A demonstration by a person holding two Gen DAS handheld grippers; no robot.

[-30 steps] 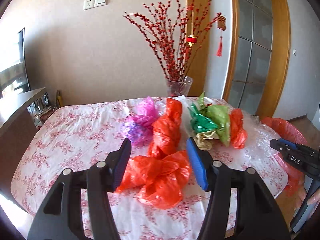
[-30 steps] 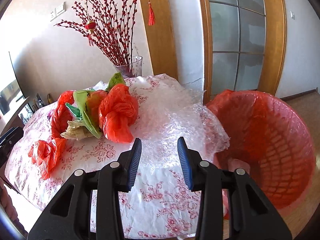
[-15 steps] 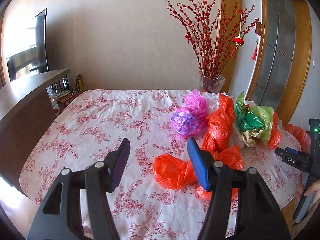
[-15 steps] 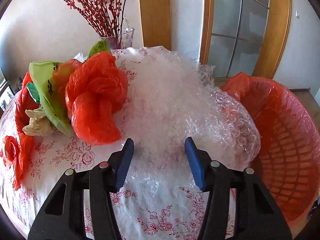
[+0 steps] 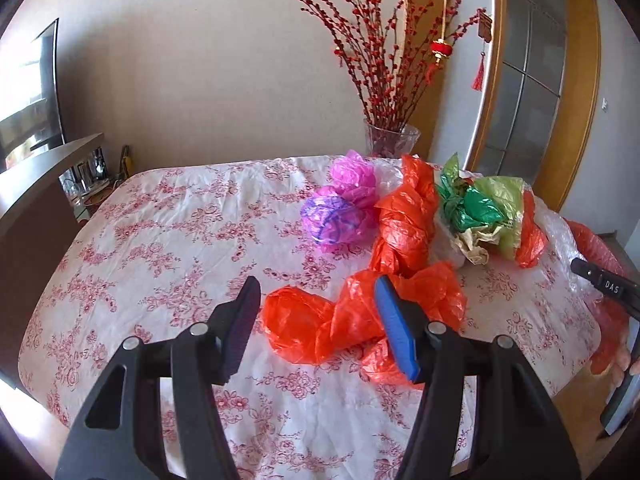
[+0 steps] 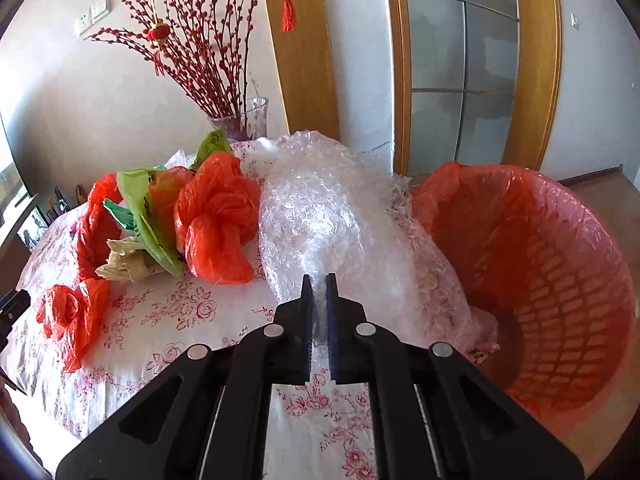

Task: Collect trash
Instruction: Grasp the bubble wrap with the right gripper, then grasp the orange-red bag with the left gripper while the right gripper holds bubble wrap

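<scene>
Right gripper point(image 6: 319, 312): fingers drawn together, a fold of the bubble wrap point(image 6: 340, 220) pinched between the blue pads at its near edge. The wrap is spread over the right end of the surface point(image 6: 168, 320), its far side draped against the rim of the red-lined waste basket point(image 6: 540, 280) that stands just beside the surface.

Left gripper point(image 5: 316, 320): fingers held apart, nothing clamped. It is poised over the crumpled orange plastic bag point(image 5: 360, 316) at the near middle of the floral cloth; whether the pads touch the bag cannot be told.

Other trash noted on the surface: a pink-purple bag point(image 5: 340, 216), a second orange bag point(image 5: 404, 224), a green bag bundle point(image 5: 480, 208) with a beige crumpled piece under it, and a knotted orange bag point(image 6: 216, 220) touching the bubble wrap. A glass vase point(image 6: 244, 118) of red branches stands behind the pile.

Risks, as judged:
- Only a thin fold is held; the slick film could slide out when the sheet is pulled
- The sheet is large, so part may be left hanging over the basket rim instead of dropping inside
- The knotted orange bag may be dragged off the surface, since it leans on the wrap
- The tablecloth could be bunched if it is caught with the film
- The vase could be tipped by a wide sweep
</scene>
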